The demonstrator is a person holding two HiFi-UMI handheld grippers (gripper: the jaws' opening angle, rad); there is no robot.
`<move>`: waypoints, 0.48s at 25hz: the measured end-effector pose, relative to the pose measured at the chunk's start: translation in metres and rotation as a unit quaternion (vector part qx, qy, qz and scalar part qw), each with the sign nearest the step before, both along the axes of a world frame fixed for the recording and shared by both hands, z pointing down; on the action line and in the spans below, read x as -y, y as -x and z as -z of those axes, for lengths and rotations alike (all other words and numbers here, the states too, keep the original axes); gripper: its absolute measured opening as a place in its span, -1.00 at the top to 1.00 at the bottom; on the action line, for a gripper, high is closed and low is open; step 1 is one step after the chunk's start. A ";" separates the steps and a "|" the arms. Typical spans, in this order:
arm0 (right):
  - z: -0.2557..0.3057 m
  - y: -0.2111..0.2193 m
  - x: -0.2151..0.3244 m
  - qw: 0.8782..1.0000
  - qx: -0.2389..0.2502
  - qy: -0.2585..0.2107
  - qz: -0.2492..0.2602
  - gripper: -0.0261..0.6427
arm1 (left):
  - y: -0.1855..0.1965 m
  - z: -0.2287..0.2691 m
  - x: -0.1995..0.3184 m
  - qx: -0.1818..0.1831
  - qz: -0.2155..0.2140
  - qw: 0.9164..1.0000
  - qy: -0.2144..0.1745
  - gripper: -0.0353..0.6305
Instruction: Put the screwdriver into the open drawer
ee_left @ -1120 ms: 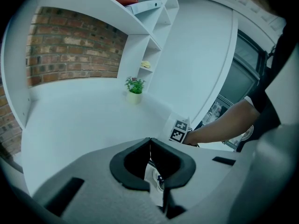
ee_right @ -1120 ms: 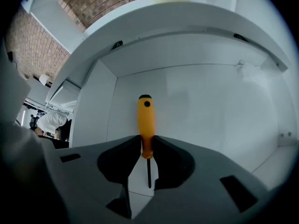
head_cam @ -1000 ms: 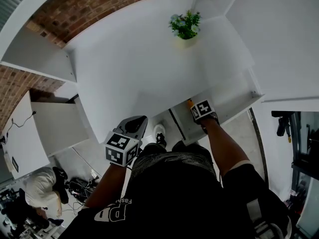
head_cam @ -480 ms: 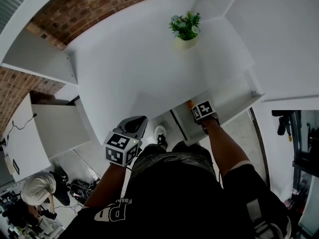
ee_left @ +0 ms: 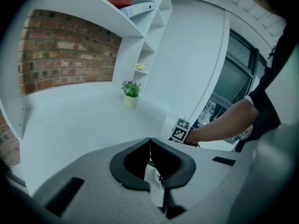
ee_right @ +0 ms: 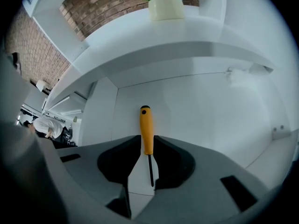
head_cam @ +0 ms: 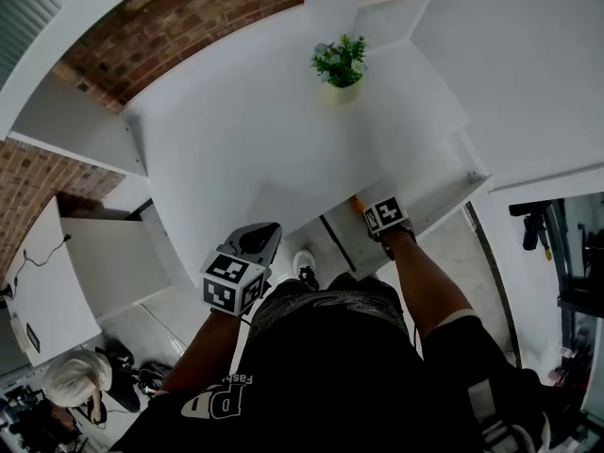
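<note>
A screwdriver (ee_right: 146, 132) with an orange handle sticks forward from my right gripper (ee_right: 146, 146), whose jaws are shut on the handle's lower end; its thin dark shaft points back at the camera. The tool hangs over the white floor of the open drawer (ee_right: 205, 106). In the head view the right gripper (head_cam: 368, 211) is at the drawer's (head_cam: 444, 192) left end, with the orange handle (head_cam: 357, 203) just showing. My left gripper (head_cam: 260, 240) is held at the desk's front edge, shut with nothing in it; in its own view the left gripper's (ee_left: 150, 143) pads meet.
A small potted plant (head_cam: 340, 61) stands at the back of the white desk (head_cam: 245, 130). White shelves (ee_left: 135, 13) rise against a brick wall (head_cam: 142, 26). Another white cabinet (head_cam: 94, 253) stands open at the left. A person (head_cam: 71, 385) crouches on the floor at lower left.
The head view has shifted slightly. Both grippers hold about the same places, the right one still shut on the screwdriver at the drawer. The person at lower left has moved.
</note>
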State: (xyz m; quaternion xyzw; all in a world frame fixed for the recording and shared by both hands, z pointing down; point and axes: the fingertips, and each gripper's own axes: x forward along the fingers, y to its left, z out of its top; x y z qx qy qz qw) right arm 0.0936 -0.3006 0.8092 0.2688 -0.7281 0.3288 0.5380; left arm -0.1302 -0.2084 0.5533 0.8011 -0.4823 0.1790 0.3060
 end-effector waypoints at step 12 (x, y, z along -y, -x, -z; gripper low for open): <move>0.110 0.017 0.004 0.980 0.134 -0.122 -0.086 0.67 | -0.017 0.021 0.013 -0.010 -0.057 0.998 -0.039 0.84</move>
